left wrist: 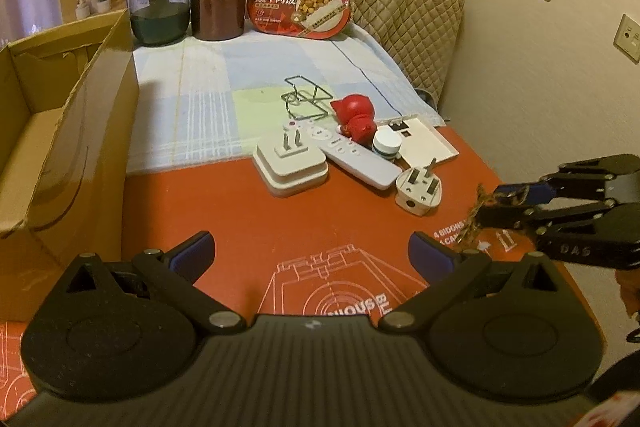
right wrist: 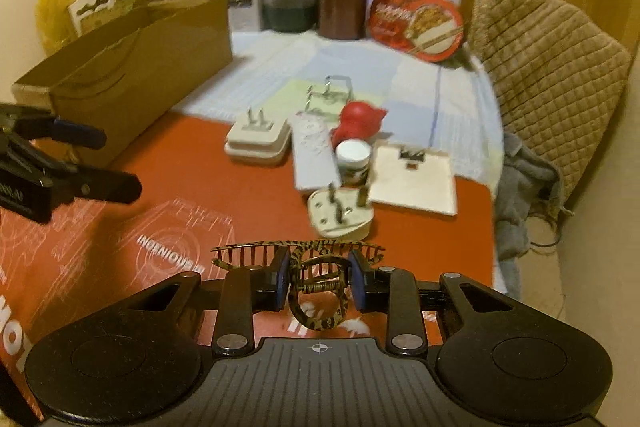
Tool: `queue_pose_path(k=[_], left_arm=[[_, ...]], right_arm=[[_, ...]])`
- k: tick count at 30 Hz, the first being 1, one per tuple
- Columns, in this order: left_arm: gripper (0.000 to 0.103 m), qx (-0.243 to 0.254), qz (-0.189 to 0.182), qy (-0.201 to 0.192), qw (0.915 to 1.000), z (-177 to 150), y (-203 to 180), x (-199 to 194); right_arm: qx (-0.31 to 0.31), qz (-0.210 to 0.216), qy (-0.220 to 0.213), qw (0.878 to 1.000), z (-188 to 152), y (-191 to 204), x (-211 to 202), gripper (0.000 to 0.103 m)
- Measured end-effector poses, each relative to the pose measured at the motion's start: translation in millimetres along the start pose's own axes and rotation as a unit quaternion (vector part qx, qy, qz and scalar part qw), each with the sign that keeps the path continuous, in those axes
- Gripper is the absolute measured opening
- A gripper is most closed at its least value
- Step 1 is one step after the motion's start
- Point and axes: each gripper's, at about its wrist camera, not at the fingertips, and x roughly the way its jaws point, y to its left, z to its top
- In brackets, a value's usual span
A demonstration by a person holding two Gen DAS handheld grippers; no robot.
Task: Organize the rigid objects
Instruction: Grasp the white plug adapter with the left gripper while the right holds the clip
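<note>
Leftmost, at the counter's left edge: open cardboard box (left wrist: 68, 131), upright. Beside it, left gripper (left wrist: 312, 255), jaws wide, nothing between them, over the red counter (left wrist: 224, 219). Toward the middle, on the seam of red surface and checked cloth (left wrist: 192, 99): white adapter (left wrist: 290, 161), prongs up, touching a white remote (left wrist: 352, 159); behind them a wire stand (left wrist: 306, 101) and a red figurine (left wrist: 354, 119). Further right: small white-lidded jar (left wrist: 387, 143), flat white card (left wrist: 424, 141), white three-pin plug (left wrist: 418, 191) lying prongs up. Near the right edge: right gripper (right wrist: 320, 281), jaws narrow, clamped on a patterned hair claw (right wrist: 316, 287), held off the counter.
</note>
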Motion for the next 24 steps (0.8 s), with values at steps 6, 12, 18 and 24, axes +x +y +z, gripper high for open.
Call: queue_pose_path(k=[6, 12, 18, 24], left_arm=[[0.101, 0.006, -0.002, -0.019, 0.9998, 10, -4, 15], [0.1, 0.009, 0.019, -0.036, 0.9991, 15, -4, 41], [0.097, -0.003, 0.045, -0.038, 0.9983, 18, 1, 72], [0.093, -0.025, 0.063, -0.046, 0.9966, 27, 8, 95]], right_arm=[[0.041, -0.034, -0.037, 0.998, 13, -12, -13, 0.027], [0.088, -0.064, -0.054, 0.993, 30, -25, -11, 0.027], [0.128, -0.082, -0.071, 0.986, 48, -28, 4, 0.027], [0.134, -0.101, -0.08, 0.983, 63, -23, 27, 0.027]])
